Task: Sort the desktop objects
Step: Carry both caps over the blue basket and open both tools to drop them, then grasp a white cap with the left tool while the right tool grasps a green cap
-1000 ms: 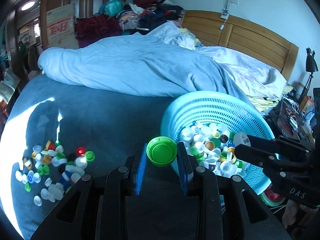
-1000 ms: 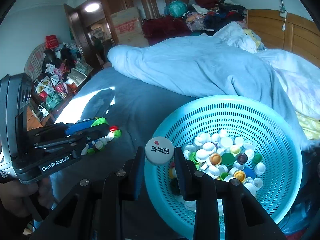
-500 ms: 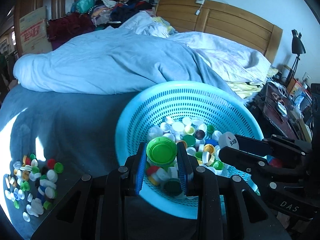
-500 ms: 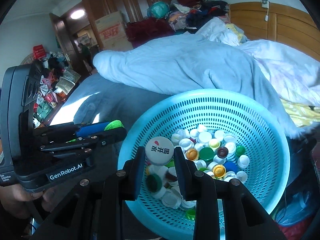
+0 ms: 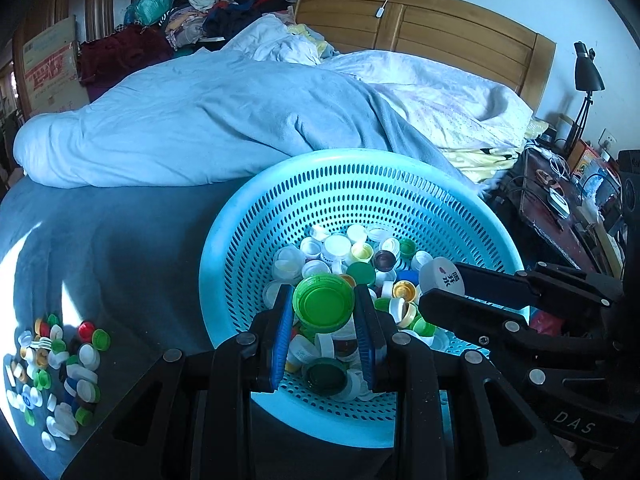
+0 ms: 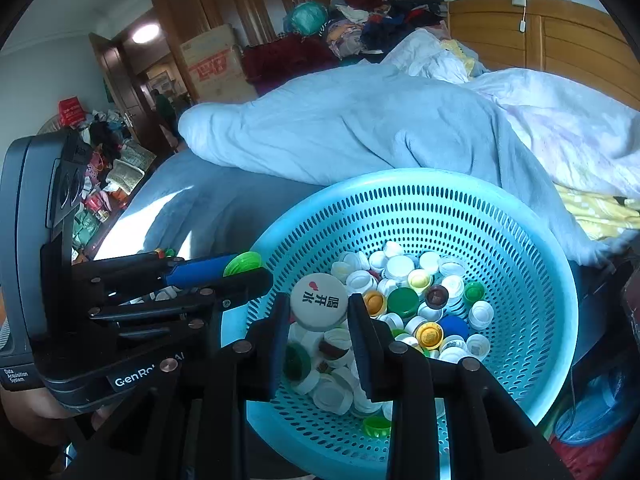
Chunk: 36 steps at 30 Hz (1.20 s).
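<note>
Both grippers hang over the turquoise basket [image 5: 280, 216] at lower centre, left gripper [image 5: 323, 312] clamping a green cap [image 5: 323, 302], right gripper [image 6: 319, 312] a white cap [image 6: 319, 301], apparently poised for dropping in.

Green cap [image 5: 323, 302] held above turquoise perforated basket [image 5: 256, 216]; white printed cap [image 6: 319, 301] likewise; mixed caps [image 6: 416, 296] fill basket; loose caps [image 5: 56, 364] on blanket.
</note>
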Motion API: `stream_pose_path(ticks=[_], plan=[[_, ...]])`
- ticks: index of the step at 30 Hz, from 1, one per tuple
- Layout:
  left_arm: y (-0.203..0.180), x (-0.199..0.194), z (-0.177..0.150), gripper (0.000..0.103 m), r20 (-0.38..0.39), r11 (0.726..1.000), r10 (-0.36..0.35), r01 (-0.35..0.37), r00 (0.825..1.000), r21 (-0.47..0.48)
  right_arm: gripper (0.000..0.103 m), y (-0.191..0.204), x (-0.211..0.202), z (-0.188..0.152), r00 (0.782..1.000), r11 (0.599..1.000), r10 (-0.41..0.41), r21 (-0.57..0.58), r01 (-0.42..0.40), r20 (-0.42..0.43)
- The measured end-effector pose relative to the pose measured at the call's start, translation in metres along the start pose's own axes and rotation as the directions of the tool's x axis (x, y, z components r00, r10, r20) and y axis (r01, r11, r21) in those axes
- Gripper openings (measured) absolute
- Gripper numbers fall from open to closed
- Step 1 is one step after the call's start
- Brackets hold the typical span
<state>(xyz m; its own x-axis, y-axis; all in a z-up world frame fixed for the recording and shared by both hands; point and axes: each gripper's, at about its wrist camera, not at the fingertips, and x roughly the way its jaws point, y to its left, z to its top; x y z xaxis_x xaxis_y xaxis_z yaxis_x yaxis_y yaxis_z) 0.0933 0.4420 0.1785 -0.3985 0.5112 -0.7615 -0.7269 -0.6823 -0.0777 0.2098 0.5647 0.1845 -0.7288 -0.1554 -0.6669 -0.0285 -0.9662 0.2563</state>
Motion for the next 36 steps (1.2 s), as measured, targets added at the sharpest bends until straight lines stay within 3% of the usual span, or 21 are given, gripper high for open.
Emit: stream_pose_path(ticks=[9, 10, 11, 13, 23, 25, 27, 31, 34, 36], plan=[[-0.001, 0.004, -0.001, 0.026, 0.002, 1.0, -0.005, 0.005, 1.0, 0.002, 0.033, -0.004, -0.004, -0.001, 0.999, 0.999, -0.031, 0.012, 0.031, 0.016], [-0.003, 0.005, -0.001, 0.038, -0.002, 1.0, -0.012, 0.012, 1.0, 0.01, 0.035, -0.006, -0.006, 0.0, 0.998, 0.998, -0.053, 0.021, 0.053, 0.029], [-0.004, 0.005, -0.001, 0.05, 0.004, 1.0, 0.0, 0.0, 1.0, 0.012, 0.049, -0.009, -0.008, 0.0, 0.997, 0.998, -0.062, 0.031, 0.061, 0.037], [-0.002, 0.003, -0.002, 0.057, 0.021, 1.0, 0.006, -0.006, 1.0, -0.001, 0.05, -0.013, -0.012, 0.001, 0.996, 0.997, -0.07, 0.043, 0.068, 0.049], [0.008, -0.002, -0.004, 0.057, 0.034, 1.0, 0.004, -0.003, 0.999, -0.025, 0.05, -0.003, -0.012, 0.002, 0.997, 0.998, -0.066, 0.015, 0.065, 0.043], [0.016, -0.004, -0.008, 0.057, 0.039, 0.999, 0.009, -0.008, 0.999, -0.04, 0.054, 0.002, -0.012, 0.003, 0.997, 0.998, -0.061, 0.004, 0.061, 0.042], [0.033, -0.008, -0.019, 0.057, 0.043, 0.998, 0.022, -0.02, 0.999, -0.063, 0.064, 0.007, -0.01, 0.006, 0.998, 0.998, -0.054, -0.016, 0.055, 0.044], [0.088, -0.015, -0.059, 0.057, 0.037, 0.985, 0.094, -0.088, 0.995, -0.148, 0.068, 0.034, -0.003, 0.008, 0.999, 0.997, -0.017, -0.08, 0.02, 0.032], [0.153, -0.026, -0.113, 0.057, 0.0, 0.946, 0.201, -0.194, 0.98, -0.26, 0.075, 0.06, 0.01, 0.003, 1.0, 0.991, 0.018, -0.136, -0.017, 0.003], [0.202, -0.035, -0.156, 0.057, -0.05, 0.893, 0.272, -0.271, 0.961, -0.358, 0.079, 0.078, 0.02, -0.001, 0.999, 0.984, 0.039, -0.176, -0.043, -0.022]])
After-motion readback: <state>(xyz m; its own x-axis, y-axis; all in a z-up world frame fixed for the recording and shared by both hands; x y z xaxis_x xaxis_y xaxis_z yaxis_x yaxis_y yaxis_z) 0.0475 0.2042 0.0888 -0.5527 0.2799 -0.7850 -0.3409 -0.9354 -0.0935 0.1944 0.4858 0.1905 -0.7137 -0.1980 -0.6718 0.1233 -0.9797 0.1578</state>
